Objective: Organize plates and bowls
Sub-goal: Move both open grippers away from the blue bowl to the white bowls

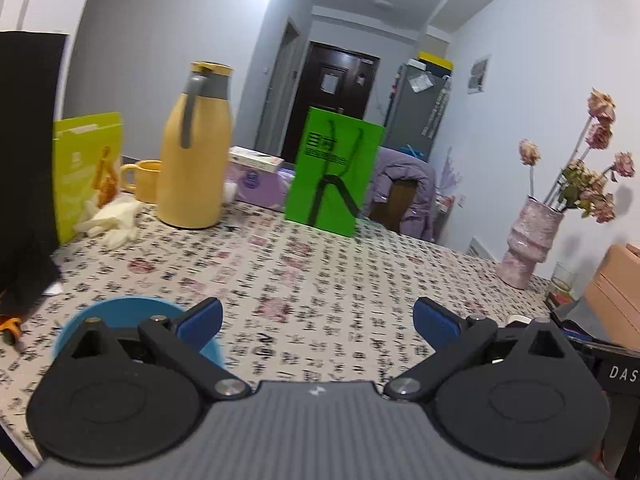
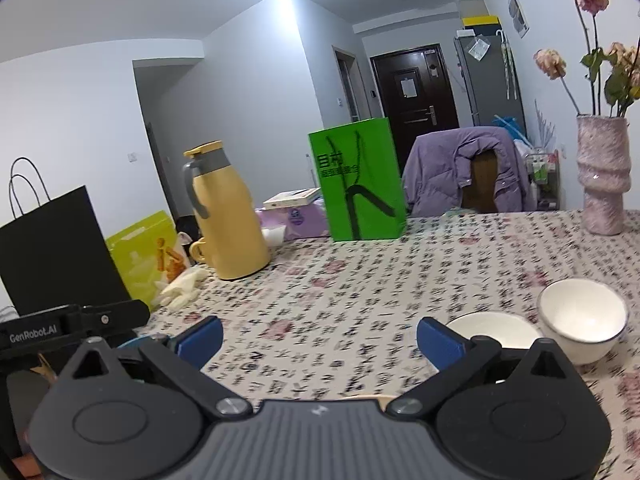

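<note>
Hovering with both jaws spread wide and empty: right gripper (image 2: pixel 319 338) nearer the white bowls (image 2: pixel 582 322) at lower right; left gripper (image 1: pixel 318 322) beside blue bowl (image 1: pixel 120 312), lower left.

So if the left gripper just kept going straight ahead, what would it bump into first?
Probably the green bag. The left gripper is open over bare tablecloth, and nothing nearer sits in that line, though depth is hard to judge.

Left gripper (image 1: pixel 318 318) and right gripper (image 2: pixel 320 336) both point toward 12 o'clock, jaws spread wide, holding nothing.
</note>
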Action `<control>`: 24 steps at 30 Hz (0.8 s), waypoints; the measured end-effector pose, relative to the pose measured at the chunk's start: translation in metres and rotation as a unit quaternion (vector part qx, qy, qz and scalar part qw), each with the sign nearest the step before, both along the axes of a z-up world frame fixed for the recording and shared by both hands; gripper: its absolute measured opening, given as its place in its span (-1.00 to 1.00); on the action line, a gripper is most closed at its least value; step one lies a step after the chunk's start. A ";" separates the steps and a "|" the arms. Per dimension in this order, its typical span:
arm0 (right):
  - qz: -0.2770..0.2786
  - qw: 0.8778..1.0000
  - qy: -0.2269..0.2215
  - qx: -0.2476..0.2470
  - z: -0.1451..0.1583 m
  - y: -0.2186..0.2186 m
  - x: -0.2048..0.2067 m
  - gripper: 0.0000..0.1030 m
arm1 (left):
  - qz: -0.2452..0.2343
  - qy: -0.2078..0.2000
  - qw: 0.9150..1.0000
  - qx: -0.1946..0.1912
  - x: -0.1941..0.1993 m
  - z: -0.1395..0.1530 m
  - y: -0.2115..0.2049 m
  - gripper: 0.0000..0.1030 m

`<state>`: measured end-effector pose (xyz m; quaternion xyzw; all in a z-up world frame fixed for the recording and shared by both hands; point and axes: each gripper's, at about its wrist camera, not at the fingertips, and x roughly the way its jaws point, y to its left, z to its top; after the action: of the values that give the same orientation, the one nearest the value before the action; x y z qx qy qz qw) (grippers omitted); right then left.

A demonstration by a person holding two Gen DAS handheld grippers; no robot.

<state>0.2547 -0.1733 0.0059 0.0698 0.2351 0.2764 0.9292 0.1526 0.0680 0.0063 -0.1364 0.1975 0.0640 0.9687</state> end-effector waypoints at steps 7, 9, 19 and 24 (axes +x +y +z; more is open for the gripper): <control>-0.007 1.000 0.005 0.000 0.002 -0.029 0.018 1.00 | -0.019 0.007 1.000 -0.012 0.027 -0.004 -0.026 1.00; -0.011 1.000 0.005 0.003 0.002 -0.038 0.024 1.00 | -0.023 0.011 1.000 -0.016 0.035 -0.006 -0.032 1.00; -0.030 0.999 0.007 0.017 0.002 -0.070 0.051 1.00 | -0.022 0.023 0.999 -0.021 0.069 -0.013 -0.054 1.00; -0.029 0.999 0.008 0.030 0.004 -0.075 0.072 1.00 | -0.010 0.031 0.999 -0.018 0.080 -0.016 -0.056 1.00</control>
<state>0.3265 -0.2483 0.0100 0.1066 0.2317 0.2556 0.9325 0.2331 0.0123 -0.0096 -0.1502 0.2300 0.0550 0.9600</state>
